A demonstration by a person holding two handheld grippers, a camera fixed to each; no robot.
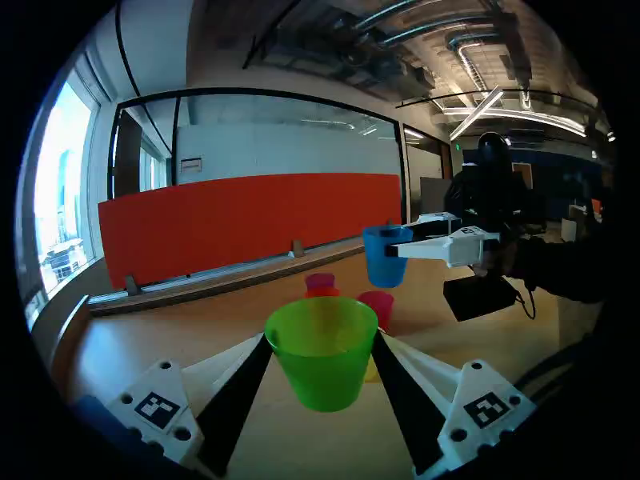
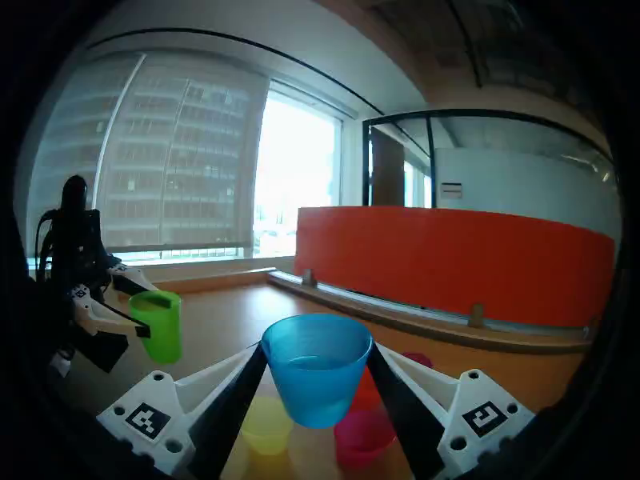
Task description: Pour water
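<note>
Left gripper view, left fingers gripping upright green cup, right fingers gripping upright blue cup.

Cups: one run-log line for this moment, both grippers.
left gripper: shut on green cup, upright | right gripper: shut on blue cup, upright, water inside | pour: not started | table: yellow cup, pink cup

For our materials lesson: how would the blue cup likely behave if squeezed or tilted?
The blue cup looks like thin translucent plastic, so it probably flexes under squeezing. It seems to hold water, so tilting likely spills it. Its smooth taper might slip in the right gripper.
</note>
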